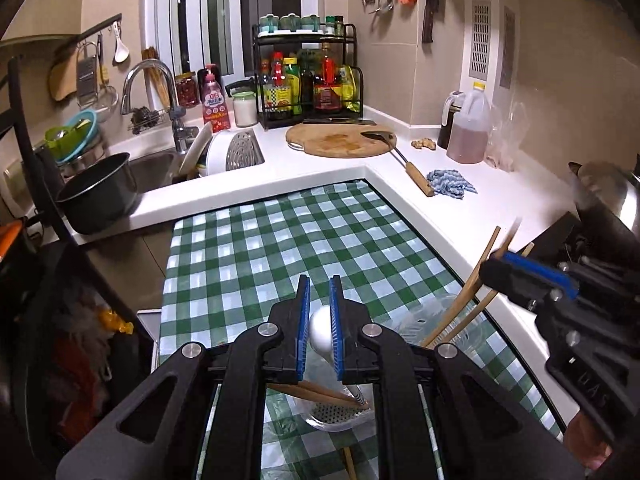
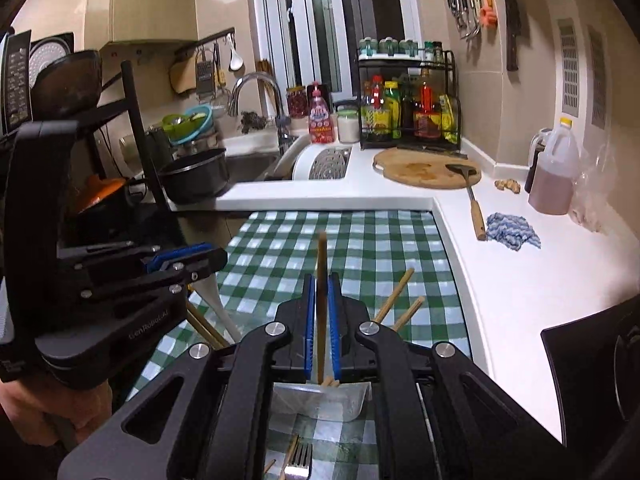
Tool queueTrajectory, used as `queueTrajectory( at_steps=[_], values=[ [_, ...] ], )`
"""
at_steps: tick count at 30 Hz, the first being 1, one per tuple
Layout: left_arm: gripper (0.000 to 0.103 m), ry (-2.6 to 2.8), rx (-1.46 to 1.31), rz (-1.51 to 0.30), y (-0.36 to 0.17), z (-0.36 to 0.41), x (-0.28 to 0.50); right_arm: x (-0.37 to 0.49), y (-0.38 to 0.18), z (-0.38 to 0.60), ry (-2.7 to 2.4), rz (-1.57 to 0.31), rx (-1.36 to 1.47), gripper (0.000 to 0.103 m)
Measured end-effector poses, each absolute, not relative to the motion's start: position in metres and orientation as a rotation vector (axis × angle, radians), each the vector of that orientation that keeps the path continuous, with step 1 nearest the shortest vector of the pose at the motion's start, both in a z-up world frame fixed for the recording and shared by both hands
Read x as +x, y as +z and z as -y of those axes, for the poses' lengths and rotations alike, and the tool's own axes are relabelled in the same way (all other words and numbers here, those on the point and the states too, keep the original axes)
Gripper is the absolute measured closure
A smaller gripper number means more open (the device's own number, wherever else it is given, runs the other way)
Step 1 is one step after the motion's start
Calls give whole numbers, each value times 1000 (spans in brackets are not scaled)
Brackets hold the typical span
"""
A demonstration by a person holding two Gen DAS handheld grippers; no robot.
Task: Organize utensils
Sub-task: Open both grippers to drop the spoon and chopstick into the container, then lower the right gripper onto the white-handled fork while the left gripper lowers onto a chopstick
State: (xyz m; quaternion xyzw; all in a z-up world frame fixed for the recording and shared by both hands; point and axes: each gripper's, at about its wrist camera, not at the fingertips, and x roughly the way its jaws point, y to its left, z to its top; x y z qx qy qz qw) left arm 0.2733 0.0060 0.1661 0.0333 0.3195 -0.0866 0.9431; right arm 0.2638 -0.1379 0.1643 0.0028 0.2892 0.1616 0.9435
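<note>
Green and white checked cloth covers the surface [image 1: 280,248] where the work happens, with the white kitchen counter around its far and right sides. The left hand-held gripper [image 1: 320,292] has its blue pads close together around a white spoon [image 1: 320,332]; the pads sit against the round bowl of it, and the handle goes down into a clear container [image 1: 340,420] below, beside some wooden chopsticks. I think the spoon is held by its top end so that the handle can slide in first.

The right hand-held gripper [image 2: 320,288] is almost closed on one wooden chopstick [image 2: 321,264], which stands upright between the pads. Its lower end reaches into a second clear container [image 2: 320,400], where two more chopsticks [image 2: 396,300] lean out to the right. Holding it vertical probably lets it drop straight among the others.

A fork [image 2: 300,460] lies on the cloth near the camera, not yet sorted.
</note>
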Motion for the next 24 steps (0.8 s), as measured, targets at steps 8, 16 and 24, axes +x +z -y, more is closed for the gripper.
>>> queueTrajectory(
  at_steps=[8,16,24],
  values=[
    [76,-154,39,-533,202,-16,240,250,175,153,253,-589,-11,68],
    [76,-135,-12,-417,221,-27,159,189,208,167,221,-472,-43,68],
    [76,-114,-26,-436,157,-34,77,98,193,185,245,-395,-24,68]
  ],
)
